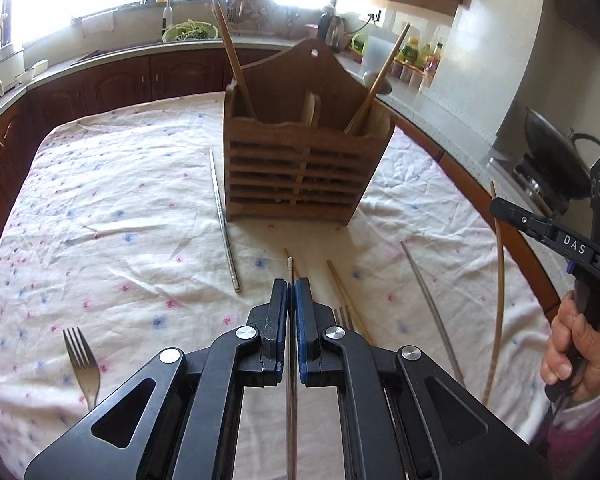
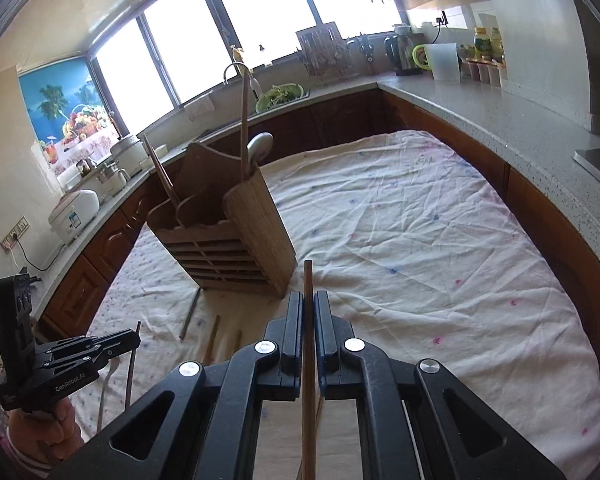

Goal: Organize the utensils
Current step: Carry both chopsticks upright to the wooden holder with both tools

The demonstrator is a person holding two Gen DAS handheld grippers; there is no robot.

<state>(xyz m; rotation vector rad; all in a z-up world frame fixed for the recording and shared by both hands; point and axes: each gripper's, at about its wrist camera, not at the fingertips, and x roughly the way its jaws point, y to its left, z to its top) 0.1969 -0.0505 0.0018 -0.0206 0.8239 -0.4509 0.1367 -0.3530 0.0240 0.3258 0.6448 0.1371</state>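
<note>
A slatted wooden utensil holder (image 1: 300,176) stands upright on the cloth-covered table, with two wooden chopsticks (image 1: 230,52) and a spoon (image 2: 258,146) sticking out of it. My left gripper (image 1: 291,282) is shut on a thin metal chopstick (image 1: 289,266), held above the cloth in front of the holder. My right gripper (image 2: 309,294) is shut on a wooden chopstick (image 2: 308,276), right of the holder. Each gripper shows in the other's view: the right gripper (image 1: 494,203) with its long chopstick (image 1: 500,280), the left gripper (image 2: 136,336) low on the left.
Loose on the white floral cloth (image 1: 120,200) lie a metal chopstick (image 1: 224,220), a fork (image 1: 82,360), a wooden chopstick (image 1: 348,300), another metal chopstick (image 1: 428,300) and fork tines (image 1: 344,316). Kitchen counters (image 2: 480,108) wrap around the table; a wok (image 1: 556,152) sits at the right.
</note>
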